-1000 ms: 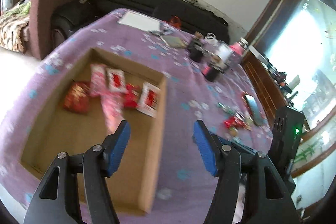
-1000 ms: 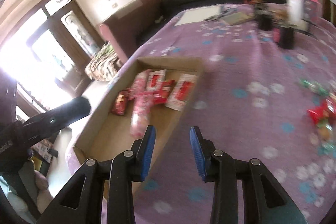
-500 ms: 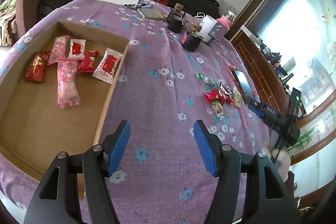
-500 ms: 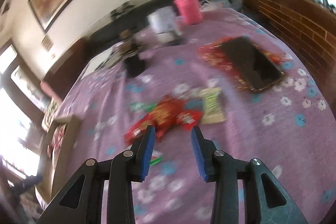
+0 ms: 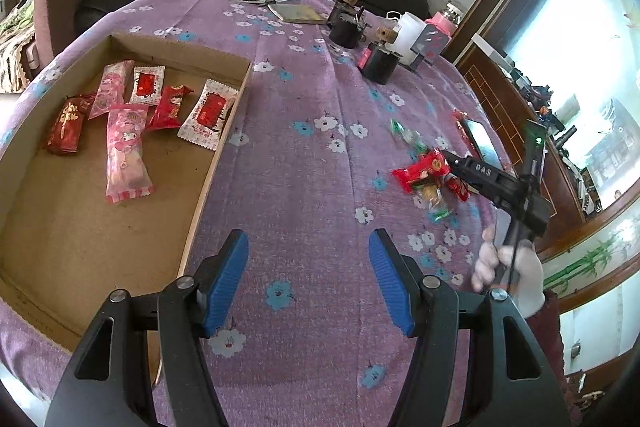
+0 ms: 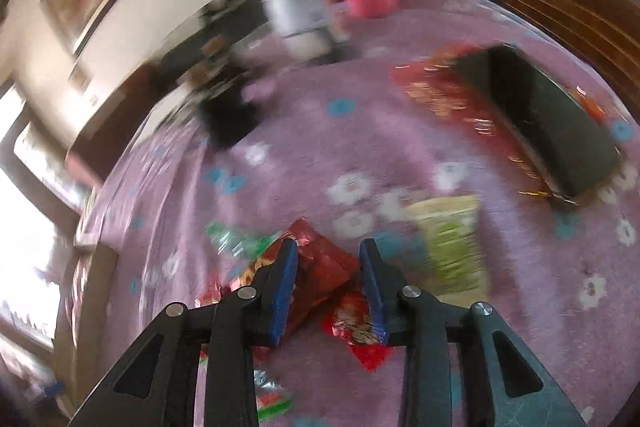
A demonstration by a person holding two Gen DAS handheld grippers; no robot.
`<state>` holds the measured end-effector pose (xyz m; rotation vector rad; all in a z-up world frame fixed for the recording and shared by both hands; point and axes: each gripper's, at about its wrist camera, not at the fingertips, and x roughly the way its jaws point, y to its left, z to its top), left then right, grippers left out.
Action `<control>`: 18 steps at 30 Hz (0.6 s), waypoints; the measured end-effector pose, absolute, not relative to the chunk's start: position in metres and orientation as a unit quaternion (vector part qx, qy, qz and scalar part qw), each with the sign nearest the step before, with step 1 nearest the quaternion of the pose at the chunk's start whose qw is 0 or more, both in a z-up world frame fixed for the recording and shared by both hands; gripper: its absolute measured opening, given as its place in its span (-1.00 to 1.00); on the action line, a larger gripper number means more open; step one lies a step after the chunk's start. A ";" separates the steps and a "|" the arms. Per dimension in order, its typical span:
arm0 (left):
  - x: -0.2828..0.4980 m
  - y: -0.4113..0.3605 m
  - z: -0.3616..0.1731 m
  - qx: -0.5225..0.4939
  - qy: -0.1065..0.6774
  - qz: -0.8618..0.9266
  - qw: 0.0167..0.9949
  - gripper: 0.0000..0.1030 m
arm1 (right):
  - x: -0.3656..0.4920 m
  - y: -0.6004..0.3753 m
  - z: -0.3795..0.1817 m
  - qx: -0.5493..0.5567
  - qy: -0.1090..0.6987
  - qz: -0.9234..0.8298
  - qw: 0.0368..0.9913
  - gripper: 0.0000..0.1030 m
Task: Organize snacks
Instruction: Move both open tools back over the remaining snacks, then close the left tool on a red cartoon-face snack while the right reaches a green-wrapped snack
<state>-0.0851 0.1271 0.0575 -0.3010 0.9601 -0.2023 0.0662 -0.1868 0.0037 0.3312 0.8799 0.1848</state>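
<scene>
Red foil snack packet [image 6: 320, 271], lying on the purple flowered tablecloth [image 6: 304, 155] (long axis running away leftward), is sitting between the right gripper's [image 6: 328, 291] closing jaws while the left gripper [image 5: 308, 279] is hanging half-open, empty.

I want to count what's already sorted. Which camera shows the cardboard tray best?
The left wrist view: the cardboard tray lies sharp, six snack packets inside. The right wrist view shows only a blurred corner at its left edge.

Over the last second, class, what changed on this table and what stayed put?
The right gripper swung from the box to the loose snacks and is closing around a red packet. The left gripper drifted off the box over the cloth, open. The boxed snacks stayed.
</scene>
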 end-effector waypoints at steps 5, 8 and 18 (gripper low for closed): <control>-0.078 0.117 0.048 -0.134 0.471 -0.101 0.866 0.20 | 0.050 -0.141 0.003 0.142 0.441 0.238 0.854 -0.45; -0.076 0.111 0.044 -0.127 0.474 -0.107 0.864 0.20 | 0.044 -0.142 0.010 0.171 0.425 0.268 0.848 -0.43; -0.057 0.087 0.027 -0.064 0.489 -0.105 0.864 0.20 | 0.043 -0.149 0.011 0.182 0.423 0.271 0.845 -0.37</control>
